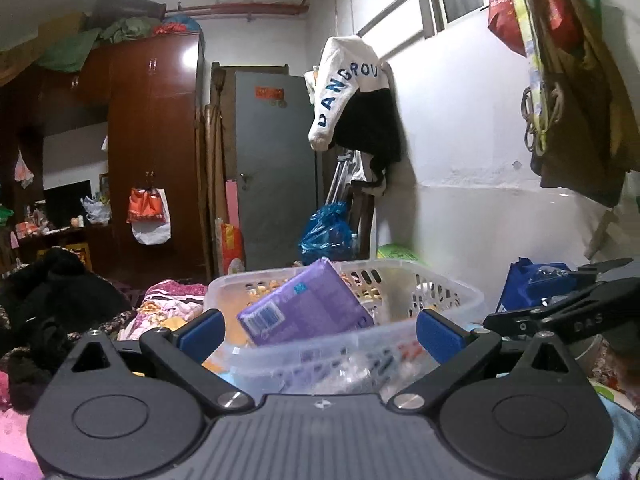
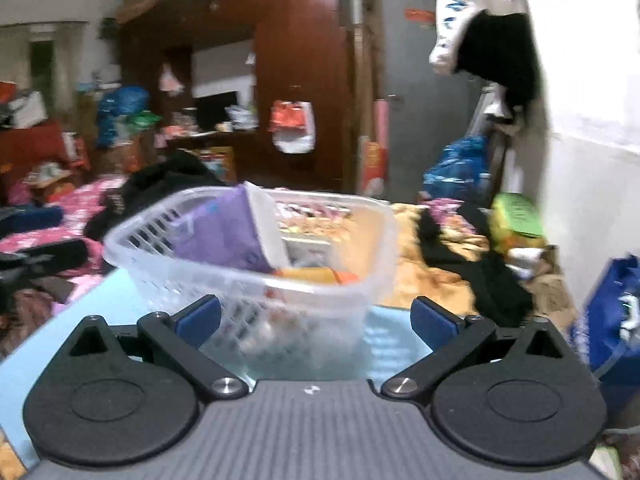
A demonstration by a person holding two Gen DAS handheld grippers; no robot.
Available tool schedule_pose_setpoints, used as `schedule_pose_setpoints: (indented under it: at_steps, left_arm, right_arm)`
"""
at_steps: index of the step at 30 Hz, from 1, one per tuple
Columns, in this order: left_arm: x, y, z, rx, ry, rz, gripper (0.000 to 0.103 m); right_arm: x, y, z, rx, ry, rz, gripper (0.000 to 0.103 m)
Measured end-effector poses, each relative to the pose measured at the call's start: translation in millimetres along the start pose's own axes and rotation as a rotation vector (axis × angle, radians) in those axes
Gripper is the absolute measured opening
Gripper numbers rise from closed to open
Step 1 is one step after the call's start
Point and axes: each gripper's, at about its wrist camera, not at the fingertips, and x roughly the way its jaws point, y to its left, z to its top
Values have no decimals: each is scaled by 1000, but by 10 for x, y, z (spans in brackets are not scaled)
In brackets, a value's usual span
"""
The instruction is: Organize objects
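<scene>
A clear plastic basket (image 1: 448,296) sits on the bed just ahead of my left gripper (image 1: 318,334), which is open and empty. A purple packet (image 1: 308,308) leans tilted inside it, with small items below. In the right wrist view the same basket (image 2: 372,240) rests on a light blue mat (image 2: 100,304), holding the purple packet (image 2: 224,232), a white box (image 2: 268,228) and an orange item (image 2: 316,276). My right gripper (image 2: 316,320) is open and empty, just short of the basket's near wall. The right gripper also shows at the right edge of the left wrist view (image 1: 560,304).
Black clothes (image 1: 52,304) and floral bedding (image 2: 432,264) lie around the basket. A blue bag (image 2: 612,320) stands at the right by the white wall. A green box (image 2: 516,216) lies beyond. A wardrobe (image 1: 152,152) and grey door (image 1: 276,168) stand behind.
</scene>
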Motion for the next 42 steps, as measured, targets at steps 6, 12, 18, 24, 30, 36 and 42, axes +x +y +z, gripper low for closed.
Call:
schedule_pose_setpoints:
  at_steps: [6, 12, 18, 24, 30, 36, 42]
  left_arm:
    - [-270, -7, -61, -8, 50, 19, 102]
    - [-312, 24, -181, -26, 74, 12, 102]
    - [-320, -5, -194, -24, 71, 16, 102]
    - [-322, -71, -215, 2, 72, 18, 102]
    - [-273, -81, -255, -19, 88, 16, 102]
    - [-281, -112, -245, -26, 91, 17, 102]
    - [-269, -136, -244, -27, 90, 26, 102]
  right_arm:
    - [-274, 205, -244, -59, -66, -93, 103]
    - [-388, 244, -293, -17, -75, -46, 103]
    - [-388, 338, -328, -17, -73, -32, 103]
    - [-413, 327, -316, -3, -81, -4, 103]
    - [-404, 265, -283, 20, -79, -19, 103]
    - [-474, 239, -347, 35, -82, -9, 103]
    - [-484, 287, -370, 14, -84, -16, 103]
